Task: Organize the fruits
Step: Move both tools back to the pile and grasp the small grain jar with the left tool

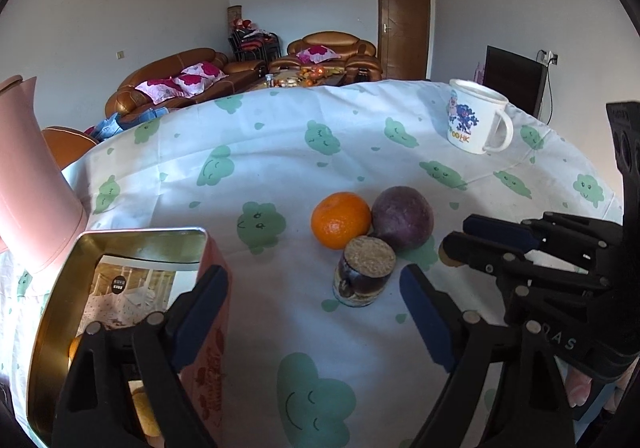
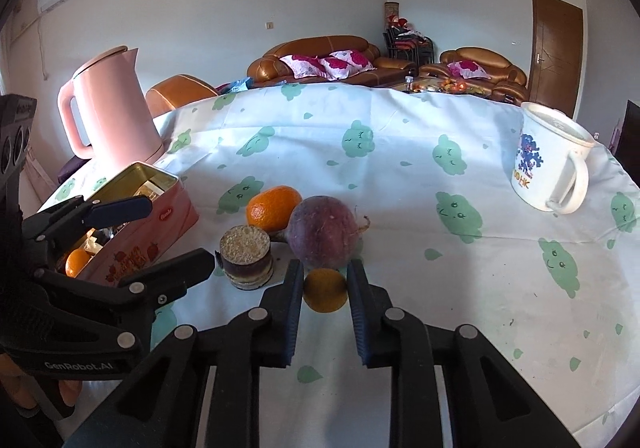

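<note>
An orange mandarin [image 1: 341, 220] [image 2: 273, 213], a round purple fruit [image 1: 403, 218] [image 2: 323, 238] and a small dark jar with a grainy lid [image 1: 365, 276] [image 2: 246, 256] sit together mid-table. A pink open tin [image 1: 132, 312] [image 2: 136, 219] holding a mandarin [image 2: 77, 262] stands at the left. My right gripper [image 2: 325, 288] is shut on a small yellow-orange fruit [image 2: 325, 290] at table level, just in front of the purple fruit. My left gripper [image 1: 312, 300] is open and empty, its left finger in front of the tin's right wall, the jar just beyond its tips.
A pink kettle [image 2: 110, 107] stands at the far left behind the tin. A white printed mug [image 2: 550, 159] [image 1: 476, 119] stands at the far right. The cloud-print tablecloth [image 2: 400, 175] covers the table. Sofas lie beyond the far edge.
</note>
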{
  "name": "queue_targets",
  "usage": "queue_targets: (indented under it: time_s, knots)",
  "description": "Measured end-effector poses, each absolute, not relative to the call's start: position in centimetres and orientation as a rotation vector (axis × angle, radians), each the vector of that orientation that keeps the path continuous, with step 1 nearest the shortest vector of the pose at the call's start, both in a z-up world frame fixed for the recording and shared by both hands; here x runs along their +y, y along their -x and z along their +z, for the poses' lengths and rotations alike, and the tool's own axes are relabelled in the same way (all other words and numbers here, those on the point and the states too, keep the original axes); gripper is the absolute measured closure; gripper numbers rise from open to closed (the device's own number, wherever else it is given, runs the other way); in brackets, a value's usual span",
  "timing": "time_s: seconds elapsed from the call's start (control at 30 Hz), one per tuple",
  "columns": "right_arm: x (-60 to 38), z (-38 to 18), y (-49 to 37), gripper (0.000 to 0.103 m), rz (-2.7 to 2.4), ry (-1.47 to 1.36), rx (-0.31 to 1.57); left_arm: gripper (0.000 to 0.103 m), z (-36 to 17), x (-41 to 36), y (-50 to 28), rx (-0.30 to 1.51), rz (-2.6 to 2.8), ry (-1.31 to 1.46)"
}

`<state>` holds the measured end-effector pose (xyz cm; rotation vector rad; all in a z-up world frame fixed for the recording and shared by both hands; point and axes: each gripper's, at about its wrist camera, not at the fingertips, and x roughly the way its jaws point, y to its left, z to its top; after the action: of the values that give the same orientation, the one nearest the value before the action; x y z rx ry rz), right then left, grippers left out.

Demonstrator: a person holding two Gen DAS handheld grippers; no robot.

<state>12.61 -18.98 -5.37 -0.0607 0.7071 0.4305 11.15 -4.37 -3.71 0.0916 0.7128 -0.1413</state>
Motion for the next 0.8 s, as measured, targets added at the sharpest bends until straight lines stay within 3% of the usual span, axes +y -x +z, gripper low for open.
queue_targets:
  time_s: [0.07,0.13,0.37,0.53,0.8]
  knots:
    - [-19.7,-5.3,-12.9,0.084,0.441,0.020,0.707,0.017,-3.9,-5.1,-11.6,0.722,-0.155,-0.104]
    - [-20.2,-5.3,-13.0,0.084,0.442,-0.002,0.708,0.025,-4.2,-5.8,-12.0,0.739,-0.173,-0.117]
    - [-20.8,-5.1,-12.9,0.084,0.435,-0.020,0.697,0.038,-5.7,-6.9,-13.5,0.796,-0.187,-0.157]
    - [-21.4,-5.7,-13.8,0.073,0.442,-0.049,0.753,0.063,-6.3,-6.3,-14.5,0.841,-0.219,-0.106]
    - [-19.7,-6.7,-14.5,0.067,0.472,0.026,0.821,0.063,-6.2,-5.4,-14.6,0.835,-0.234,-0.051]
